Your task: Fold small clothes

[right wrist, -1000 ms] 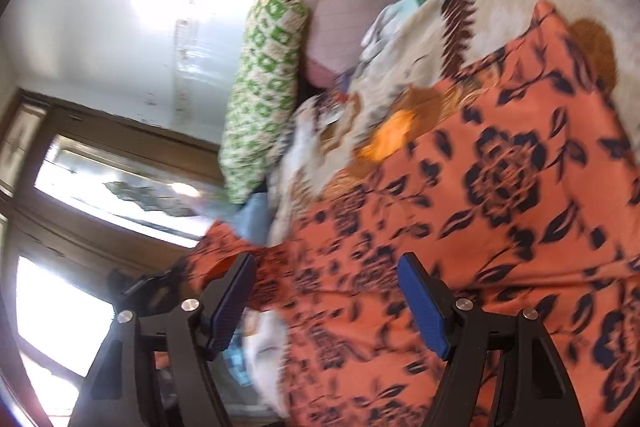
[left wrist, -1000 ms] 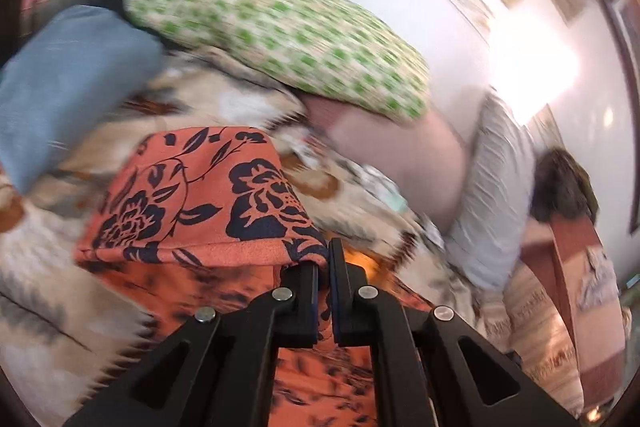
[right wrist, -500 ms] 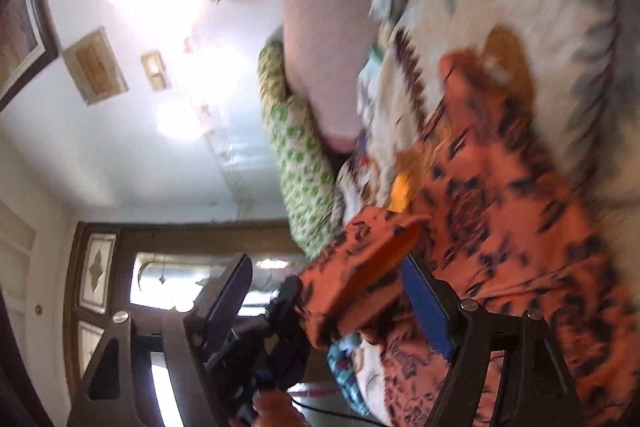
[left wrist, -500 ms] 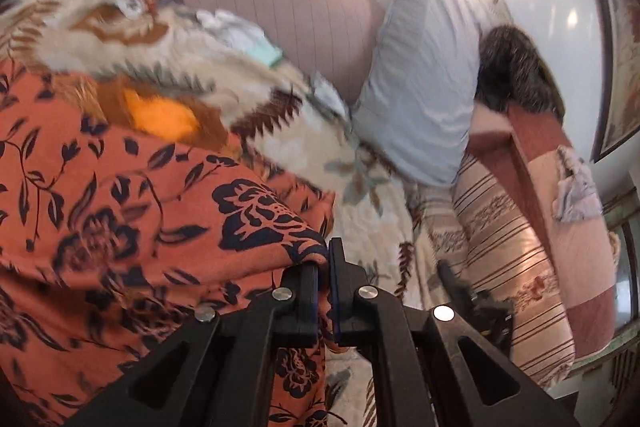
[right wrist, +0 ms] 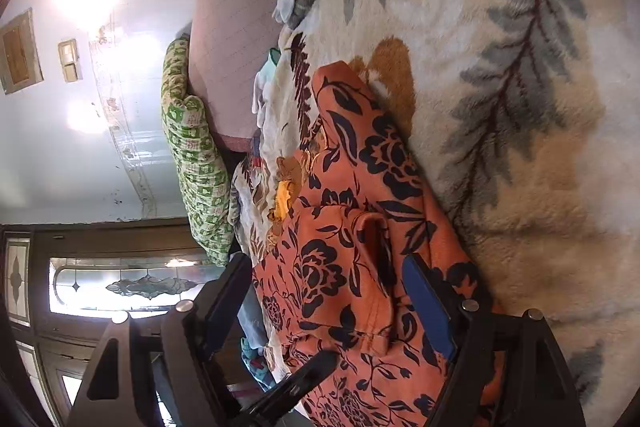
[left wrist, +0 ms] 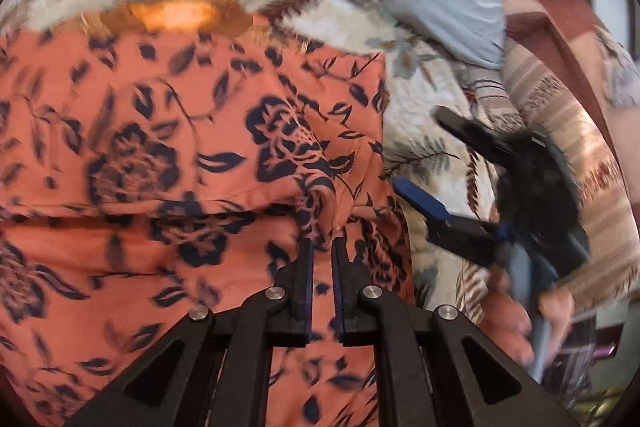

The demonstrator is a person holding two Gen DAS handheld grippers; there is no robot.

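A fold of the orange floral garment [left wrist: 168, 131] is pinched by the left gripper [left wrist: 320, 247]; the right gripper [right wrist: 328, 291] is held wide, its jaws empty, over the bed blanket [right wrist: 520, 107].

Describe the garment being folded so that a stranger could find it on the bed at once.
On the bed lies a cream fleece blanket printed with grey leaves. On it lies the orange garment, folded over on itself. Only it has dark navy flowers on orange; the pillow nearby is green checked.
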